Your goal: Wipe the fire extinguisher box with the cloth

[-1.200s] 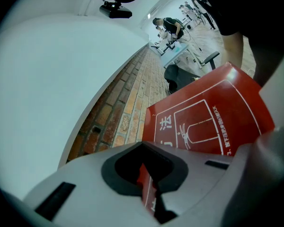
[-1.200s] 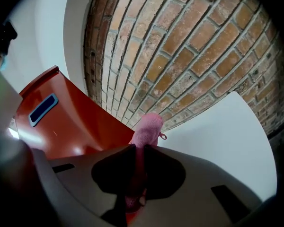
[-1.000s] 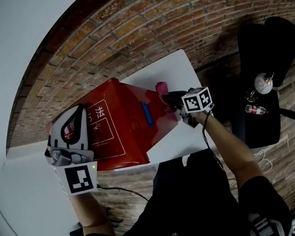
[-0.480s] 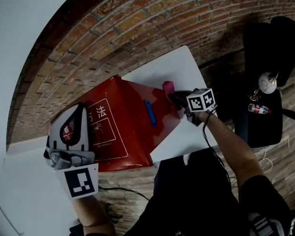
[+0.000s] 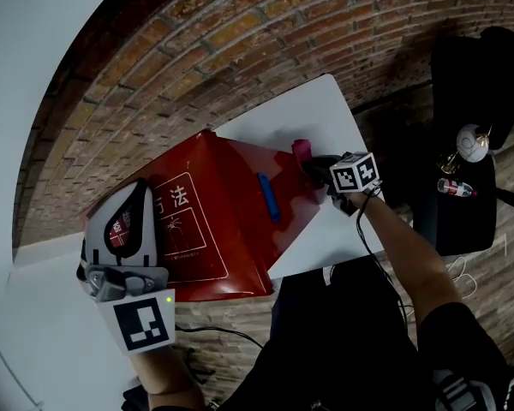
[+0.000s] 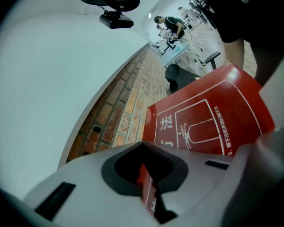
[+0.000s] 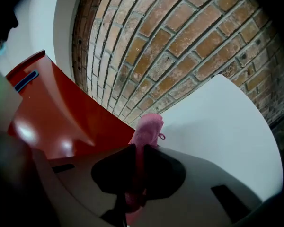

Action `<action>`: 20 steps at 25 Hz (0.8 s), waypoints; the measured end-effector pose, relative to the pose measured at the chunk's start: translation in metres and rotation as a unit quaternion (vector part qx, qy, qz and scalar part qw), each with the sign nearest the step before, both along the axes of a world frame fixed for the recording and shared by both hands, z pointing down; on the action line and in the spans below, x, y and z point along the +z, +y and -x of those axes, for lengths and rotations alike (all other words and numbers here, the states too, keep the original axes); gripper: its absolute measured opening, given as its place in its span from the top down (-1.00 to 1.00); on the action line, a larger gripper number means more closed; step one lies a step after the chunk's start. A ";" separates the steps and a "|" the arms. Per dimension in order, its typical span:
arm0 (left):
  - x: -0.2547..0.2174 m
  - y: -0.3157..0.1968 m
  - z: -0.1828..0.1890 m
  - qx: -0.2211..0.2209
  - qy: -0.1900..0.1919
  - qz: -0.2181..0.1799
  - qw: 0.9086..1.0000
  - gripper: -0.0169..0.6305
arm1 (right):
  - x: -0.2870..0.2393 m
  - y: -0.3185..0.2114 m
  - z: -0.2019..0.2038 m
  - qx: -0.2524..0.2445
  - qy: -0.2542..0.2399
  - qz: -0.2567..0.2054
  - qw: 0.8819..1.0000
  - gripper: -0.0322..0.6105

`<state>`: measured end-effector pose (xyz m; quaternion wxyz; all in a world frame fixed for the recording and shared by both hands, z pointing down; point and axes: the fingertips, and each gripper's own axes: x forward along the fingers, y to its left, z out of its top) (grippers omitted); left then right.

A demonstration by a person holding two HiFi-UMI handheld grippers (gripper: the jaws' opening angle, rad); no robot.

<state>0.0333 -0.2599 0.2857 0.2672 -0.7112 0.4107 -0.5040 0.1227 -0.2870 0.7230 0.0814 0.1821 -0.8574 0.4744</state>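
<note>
The red fire extinguisher box (image 5: 214, 212) lies tilted on a white table (image 5: 317, 118), its white-printed label facing up and a blue handle (image 5: 268, 197) on its front. My right gripper (image 5: 315, 168) is shut on a pink cloth (image 5: 301, 149) and holds it against the box's right end. In the right gripper view the cloth (image 7: 149, 126) sticks up out of the right gripper (image 7: 138, 155), beside the box (image 7: 52, 112). My left gripper (image 5: 124, 225) rests on the box's left corner. In the left gripper view the left gripper (image 6: 146, 174) is shut, with the edge of the box (image 6: 213, 122) between its jaws.
A brick wall (image 5: 240, 41) runs behind the table. At the right, a black chair (image 5: 463, 144) carries a bottle (image 5: 456, 187) and a round white object (image 5: 473, 141). A cable (image 5: 214, 334) runs along the brick floor below the box.
The right gripper has slid the cloth a little down the box's right end toward the table. The left gripper has stayed on the box's left corner.
</note>
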 end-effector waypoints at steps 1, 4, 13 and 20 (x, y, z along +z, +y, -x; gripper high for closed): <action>0.000 0.000 0.000 -0.001 0.000 0.000 1.000 0.89 | 0.005 0.001 0.000 -0.001 0.003 0.002 1.000 0.71; 0.000 0.000 0.000 -0.001 0.000 0.000 1.000 0.89 | 0.015 0.003 -0.001 -0.002 0.007 0.005 1.000 0.71; 0.001 0.000 0.001 -0.002 0.003 -0.002 1.000 0.89 | 0.061 0.015 -0.003 -0.015 0.055 0.022 0.998 0.71; 0.001 0.000 0.002 -0.003 0.003 -0.003 1.000 0.89 | 0.080 0.017 -0.002 -0.011 0.064 0.036 0.997 0.71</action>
